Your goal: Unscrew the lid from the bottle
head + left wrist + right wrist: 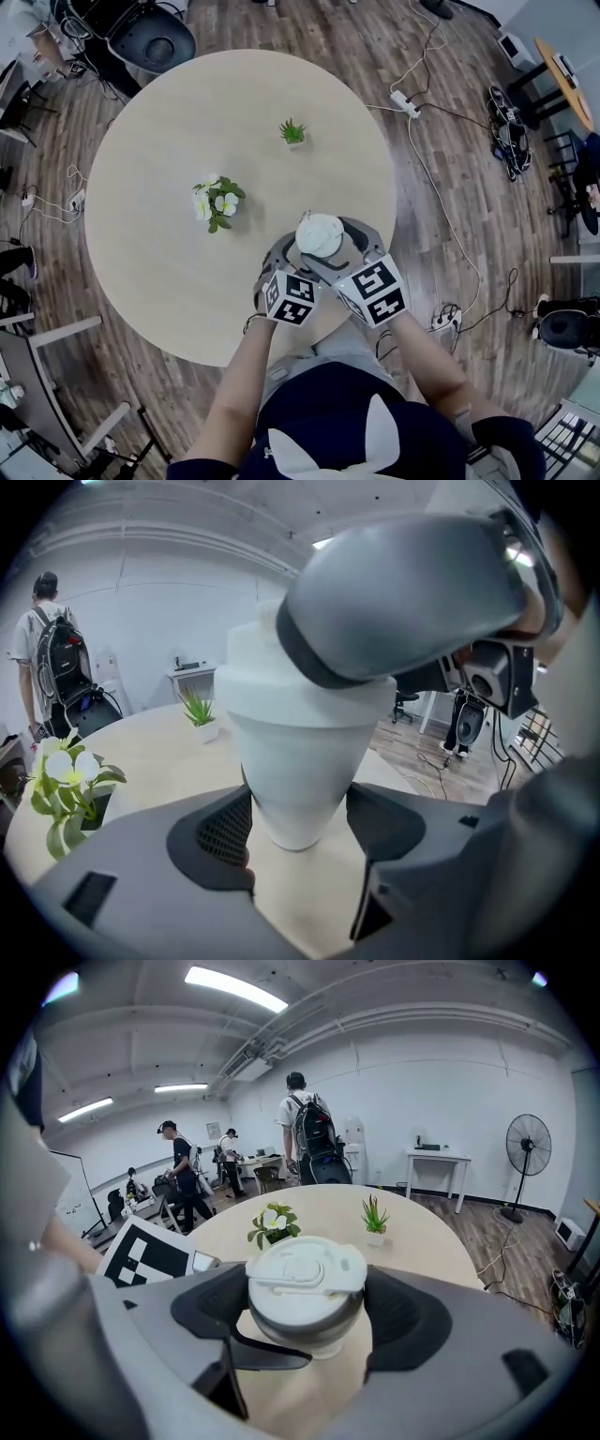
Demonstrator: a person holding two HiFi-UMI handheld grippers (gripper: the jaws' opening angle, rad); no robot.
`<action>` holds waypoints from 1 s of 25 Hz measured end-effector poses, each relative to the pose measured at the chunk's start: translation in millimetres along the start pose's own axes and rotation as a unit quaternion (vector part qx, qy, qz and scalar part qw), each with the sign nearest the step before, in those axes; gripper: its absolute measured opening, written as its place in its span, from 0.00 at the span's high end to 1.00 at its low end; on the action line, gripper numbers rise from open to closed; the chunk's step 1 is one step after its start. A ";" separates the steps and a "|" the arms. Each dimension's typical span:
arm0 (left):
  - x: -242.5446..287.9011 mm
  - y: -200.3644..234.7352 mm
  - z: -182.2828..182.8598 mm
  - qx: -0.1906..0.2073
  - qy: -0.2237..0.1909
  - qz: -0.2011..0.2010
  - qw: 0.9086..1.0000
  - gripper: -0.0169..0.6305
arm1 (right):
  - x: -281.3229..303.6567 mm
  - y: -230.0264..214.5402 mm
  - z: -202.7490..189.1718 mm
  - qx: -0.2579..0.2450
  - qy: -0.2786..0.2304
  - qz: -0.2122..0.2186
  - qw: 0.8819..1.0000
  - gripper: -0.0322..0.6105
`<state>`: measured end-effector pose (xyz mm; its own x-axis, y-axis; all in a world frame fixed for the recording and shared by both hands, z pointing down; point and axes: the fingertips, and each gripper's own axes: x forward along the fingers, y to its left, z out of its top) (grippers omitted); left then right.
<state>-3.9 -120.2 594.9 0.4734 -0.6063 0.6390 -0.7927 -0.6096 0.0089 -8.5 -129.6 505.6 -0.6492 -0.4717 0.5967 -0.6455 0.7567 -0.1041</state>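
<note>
Left gripper — jaws clamped on the white bottle, low down; right gripper — jaws wide, pads against the lid.

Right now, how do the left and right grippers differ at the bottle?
The left gripper has its jaws on the bottle's narrow, tapered lower body; the right gripper has its jaws on either side of the wider lid on top. So the left's jaws stand closer together, the right's wide apart. Both flank the same upright bottle.
</note>
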 end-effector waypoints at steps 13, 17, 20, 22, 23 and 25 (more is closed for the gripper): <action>1.0 -0.5 -1.0 0.003 0.001 -0.007 1.000 0.48 | -0.8 0.1 -2.3 -0.048 0.019 0.060 0.997 0.36; 0.3 -0.1 -0.6 0.006 0.001 -0.009 1.000 0.48 | -1.0 0.9 -2.2 -0.073 0.038 0.090 0.992 0.36; 0.5 0.7 -1.4 0.008 0.003 -0.011 1.000 0.48 | -1.0 2.4 -3.3 -0.095 0.060 0.116 0.987 0.36; 0.3 0.8 -2.4 0.010 0.003 -0.013 1.000 0.48 | -1.4 3.2 -5.1 -0.111 0.076 0.134 0.982 0.38; 0.4 0.6 -2.7 0.011 0.003 -0.014 1.000 0.48 | -1.4 2.2 -5.9 -0.119 0.082 0.140 0.980 0.39; 1.0 0.0 -2.7 0.012 0.003 -0.014 1.000 0.48 | -1.5 0.0 -6.9 -0.129 0.090 0.150 0.976 0.39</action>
<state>-4.5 -119.5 597.6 0.4928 -0.5857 0.6435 -0.7697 -0.6384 0.0083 -4.8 -125.8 510.2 -0.6973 -0.1418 0.7026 -0.2988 0.9485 -0.1051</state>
